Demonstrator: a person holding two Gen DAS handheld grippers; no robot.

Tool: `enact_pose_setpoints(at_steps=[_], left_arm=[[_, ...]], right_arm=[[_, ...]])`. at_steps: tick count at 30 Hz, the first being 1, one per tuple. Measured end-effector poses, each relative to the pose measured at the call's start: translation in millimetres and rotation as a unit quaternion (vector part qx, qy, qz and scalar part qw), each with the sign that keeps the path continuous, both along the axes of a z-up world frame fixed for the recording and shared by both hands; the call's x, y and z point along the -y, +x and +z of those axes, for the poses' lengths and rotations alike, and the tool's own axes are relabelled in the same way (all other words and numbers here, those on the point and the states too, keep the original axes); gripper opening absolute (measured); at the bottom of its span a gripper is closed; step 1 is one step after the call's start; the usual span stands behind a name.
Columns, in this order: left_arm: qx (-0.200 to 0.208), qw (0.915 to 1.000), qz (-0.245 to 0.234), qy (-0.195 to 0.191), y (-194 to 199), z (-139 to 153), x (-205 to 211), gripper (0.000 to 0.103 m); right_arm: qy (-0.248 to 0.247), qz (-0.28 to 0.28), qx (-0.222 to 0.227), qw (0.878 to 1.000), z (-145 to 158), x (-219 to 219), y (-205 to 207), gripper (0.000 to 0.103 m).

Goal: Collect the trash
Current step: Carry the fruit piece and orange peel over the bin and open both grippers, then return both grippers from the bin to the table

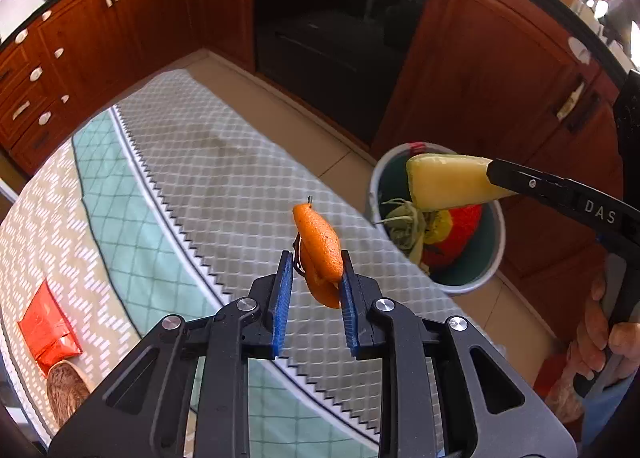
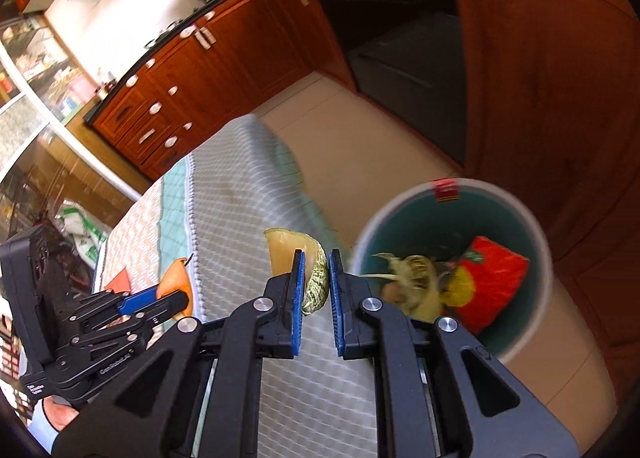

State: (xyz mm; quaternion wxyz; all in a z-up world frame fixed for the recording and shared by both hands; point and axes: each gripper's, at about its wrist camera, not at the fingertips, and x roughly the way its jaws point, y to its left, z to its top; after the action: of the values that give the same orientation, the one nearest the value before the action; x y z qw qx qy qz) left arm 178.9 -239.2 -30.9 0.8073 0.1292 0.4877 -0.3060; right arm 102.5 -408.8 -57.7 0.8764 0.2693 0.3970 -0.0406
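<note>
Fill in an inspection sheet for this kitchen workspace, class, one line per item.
Surface: patterned tablecloth over the table.
Job's things: orange peel, melon rind, bin already holding scraps and a red packet.
Clutter: red wrapper and a brown scrap on the cloth.
Grippers: left gripper shut on the peel; right gripper shut on the rind.
Cables: nothing seen.
Surroundings: wooden cabinets, oven.

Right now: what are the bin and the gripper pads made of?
Bin: looks like plastic, with a white outside, teal inside and a smooth, thin moulded rim. Left gripper pads: blue with a ribbed face, likely rubber or printed plastic; can't tell which.
</note>
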Motion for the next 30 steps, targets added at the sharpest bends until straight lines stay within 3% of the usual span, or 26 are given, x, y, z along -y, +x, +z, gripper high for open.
enact_pose_setpoints(at_steps=[5,12,20,27,30], left_arm=[[-0.014,0.9988,-0.047,0.003,-15.9,-9.4,54.6,0.023],[-0.039,0.9942,-0.094,0.035,-29.7,-39.7,118.7,0.023],[-0.069,0.9901,-0.103,0.065,-27.1,-74.6,152.9,0.03],[-0.062,0.9933,-0.073,0.065,-14.8,-77.7,148.5,0.062],[-0.058,0.9946,-0.061,0.059,-10.5,-71.0,141.8,0.065]], right_arm=[[0.0,-0.047,-0.015,0.999,-12.2,43.1,-26.9,0.011],[0.017,-0.08,-0.035,0.996,-38.5,78.4,-46.3,0.011],[0.029,-0.081,-0.062,0.994,-64.8,91.9,-45.7,0.012],[0.035,-0.076,-0.074,0.994,-79.1,93.1,-38.4,0.012],[0.039,-0.072,-0.078,0.994,-83.8,91.1,-34.5,0.012]])
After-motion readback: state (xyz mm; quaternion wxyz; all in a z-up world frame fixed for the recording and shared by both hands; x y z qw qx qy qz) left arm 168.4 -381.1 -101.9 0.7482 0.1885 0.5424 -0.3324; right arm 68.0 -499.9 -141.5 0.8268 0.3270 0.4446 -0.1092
